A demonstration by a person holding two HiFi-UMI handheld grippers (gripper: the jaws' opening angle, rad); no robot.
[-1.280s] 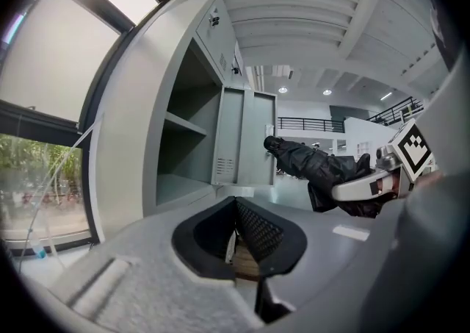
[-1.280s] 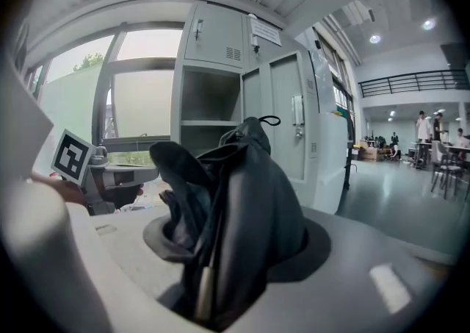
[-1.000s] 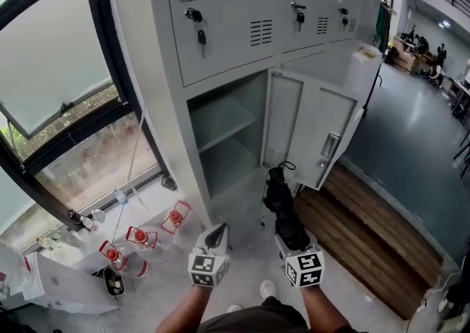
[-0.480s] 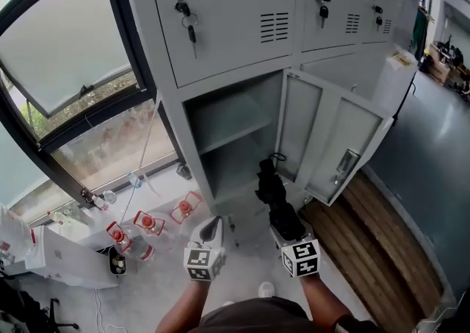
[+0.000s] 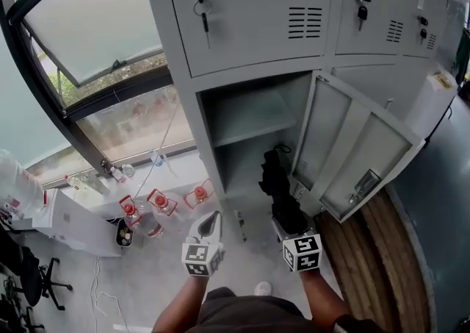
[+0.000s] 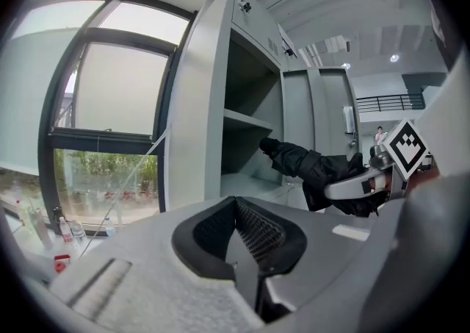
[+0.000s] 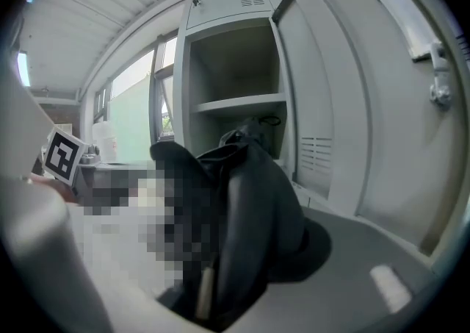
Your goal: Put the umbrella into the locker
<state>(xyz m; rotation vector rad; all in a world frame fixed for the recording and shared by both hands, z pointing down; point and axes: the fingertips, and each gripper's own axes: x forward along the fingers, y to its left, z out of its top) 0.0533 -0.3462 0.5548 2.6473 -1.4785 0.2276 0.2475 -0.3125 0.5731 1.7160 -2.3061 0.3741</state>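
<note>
Centrally, right tongs (image 5: 287, 220) grip a folded black fabric umbrella (image 5: 273, 177), its tip at the open grey steel locker's (image 5: 207, 155) lower compartment, beneath the shelf (image 5: 253, 129); left tongs (image 5: 211, 222) closed, pads together.

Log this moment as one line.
right gripper: shut on umbrella | left gripper: shut, empty | umbrella: tip at open locker, lower compartment | stowed: not yet

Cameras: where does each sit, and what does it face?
Head view: on the person's head, steeply down at the open locker; forearms, left gripper, right gripper show.
Left gripper view: on that gripper, toward the locker; its shut jaws show.
Right gripper view: on that gripper, toward the locker; jaws hold the umbrella.
All share locker, umbrella.
</note>
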